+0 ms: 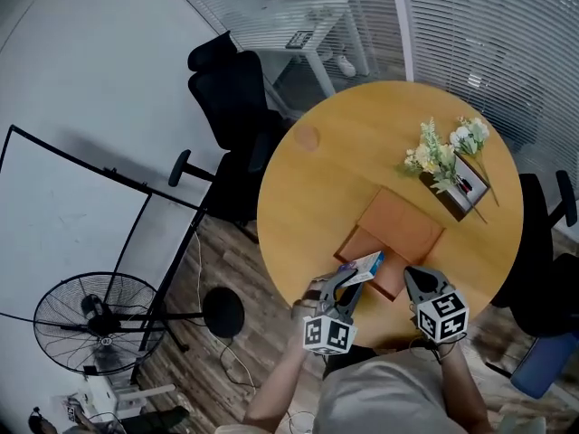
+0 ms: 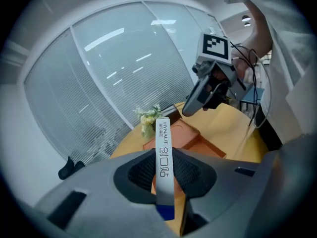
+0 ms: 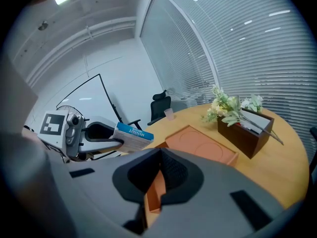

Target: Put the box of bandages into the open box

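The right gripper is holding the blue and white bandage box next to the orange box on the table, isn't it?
Not quite, it's the other side. The left gripper is holding the blue and white bandage box next to the orange box on the table. The left gripper view shows its jaws closed on the bandage box.

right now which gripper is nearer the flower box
Right. In the head view the right gripper sits below and just left of the flower box; the left gripper, holding the bandage box, is farther left.
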A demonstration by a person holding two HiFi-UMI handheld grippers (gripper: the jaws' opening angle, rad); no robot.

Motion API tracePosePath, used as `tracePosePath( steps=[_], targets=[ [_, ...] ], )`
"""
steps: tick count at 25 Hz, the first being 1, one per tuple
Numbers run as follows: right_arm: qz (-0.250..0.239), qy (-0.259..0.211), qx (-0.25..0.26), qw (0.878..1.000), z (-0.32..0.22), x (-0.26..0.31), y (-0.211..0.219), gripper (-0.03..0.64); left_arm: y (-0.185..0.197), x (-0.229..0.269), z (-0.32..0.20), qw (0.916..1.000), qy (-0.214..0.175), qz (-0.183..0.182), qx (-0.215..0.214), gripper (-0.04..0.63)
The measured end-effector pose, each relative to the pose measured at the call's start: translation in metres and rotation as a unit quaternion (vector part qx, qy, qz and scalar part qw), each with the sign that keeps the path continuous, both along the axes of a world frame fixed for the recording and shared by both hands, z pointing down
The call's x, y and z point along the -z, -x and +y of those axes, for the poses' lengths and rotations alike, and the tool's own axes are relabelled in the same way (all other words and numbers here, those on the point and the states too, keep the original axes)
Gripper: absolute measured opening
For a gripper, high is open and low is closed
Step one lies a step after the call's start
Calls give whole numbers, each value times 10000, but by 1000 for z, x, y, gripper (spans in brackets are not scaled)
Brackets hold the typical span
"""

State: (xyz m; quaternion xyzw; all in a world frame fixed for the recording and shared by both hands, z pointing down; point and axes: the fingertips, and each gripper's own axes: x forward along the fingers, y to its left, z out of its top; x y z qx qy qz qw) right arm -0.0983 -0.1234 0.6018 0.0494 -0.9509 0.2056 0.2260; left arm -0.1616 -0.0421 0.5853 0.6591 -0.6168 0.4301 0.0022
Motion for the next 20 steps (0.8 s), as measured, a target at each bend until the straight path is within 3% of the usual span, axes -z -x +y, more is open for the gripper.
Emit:
tracePosePath(
  steps=[7, 13, 20],
  targets=[
    [21, 176, -594, 9981, -4, 4, -2, -3, -8, -15, -17, 9928, 335, -367, -1093, 86],
    [118, 337, -1260, 9914, -1, 0, -9, -3, -18, -33, -22, 9705, 541, -767, -2223, 86],
    [150, 358, -1879, 9814, 12, 5, -9, -3, -18, -41, -19, 9451, 574, -967, -3067, 86]
  ],
)
